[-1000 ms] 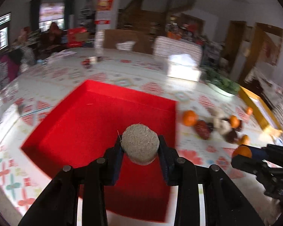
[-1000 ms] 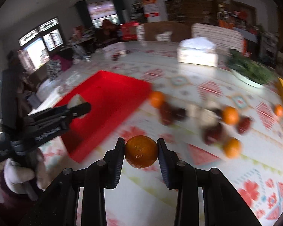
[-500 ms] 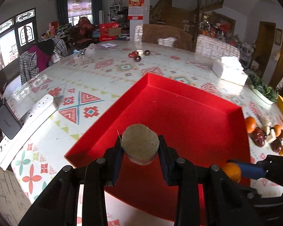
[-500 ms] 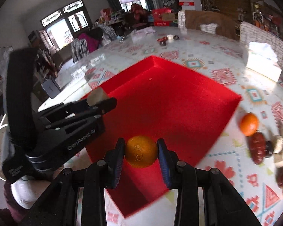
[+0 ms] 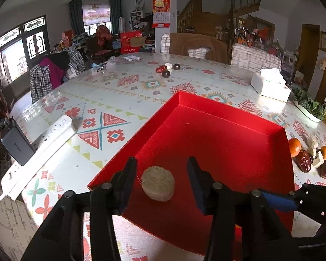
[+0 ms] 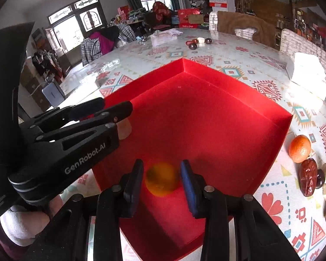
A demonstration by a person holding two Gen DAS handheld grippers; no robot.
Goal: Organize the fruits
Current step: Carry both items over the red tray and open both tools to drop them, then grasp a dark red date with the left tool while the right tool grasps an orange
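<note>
A red tray [image 5: 228, 117] lies on the patterned table. My left gripper [image 5: 162, 180] is open over the tray's near left corner. A round tan cake-like piece [image 5: 158, 183] sits on the tray floor between its fingers, untouched. My right gripper [image 6: 162, 179] is open over the tray [image 6: 206, 108] near its front edge. A blurred orange [image 6: 162, 181] is between its fingers, free of the pads. The left gripper's body [image 6: 76, 134] shows at the left of the right wrist view.
A pile of oranges, red dates and pale pieces [image 5: 313, 156] lies right of the tray, also in the right wrist view [image 6: 308, 165]. More fruit [image 5: 167, 69] sits at the far side. A power strip [image 5: 39, 150] and a tissue box [image 5: 269, 84] are on the table.
Both grippers have opened. The tan piece has dropped from the left gripper onto the tray floor, and the orange has left the right gripper's pads. Both grippers moved lower into the tray.
</note>
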